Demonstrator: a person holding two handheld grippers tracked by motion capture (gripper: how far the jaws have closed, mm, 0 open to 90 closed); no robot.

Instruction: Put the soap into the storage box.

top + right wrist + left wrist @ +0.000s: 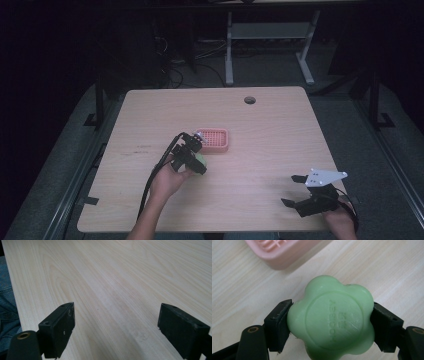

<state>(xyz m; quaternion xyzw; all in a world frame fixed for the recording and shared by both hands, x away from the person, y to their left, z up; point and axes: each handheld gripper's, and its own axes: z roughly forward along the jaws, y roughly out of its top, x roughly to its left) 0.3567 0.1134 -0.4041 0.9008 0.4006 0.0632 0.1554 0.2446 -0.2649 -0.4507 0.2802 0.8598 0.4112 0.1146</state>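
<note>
Green flower-shaped soap (334, 320) | clamped by left gripper (332, 326) beside pink soap dish (214, 140) | right gripper (116, 327) agape, idle | risk: rounded lobes may slip.

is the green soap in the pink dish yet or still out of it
Out. The flower-shaped green soap sits clamped between the left gripper jaws over bare table, beside the pink soap dish, not inside it.

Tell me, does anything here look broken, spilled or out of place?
Nothing stands out. The green flower-shaped soap sits whole in the left gripper, beside the pink slotted tray on the wooden table.
</note>
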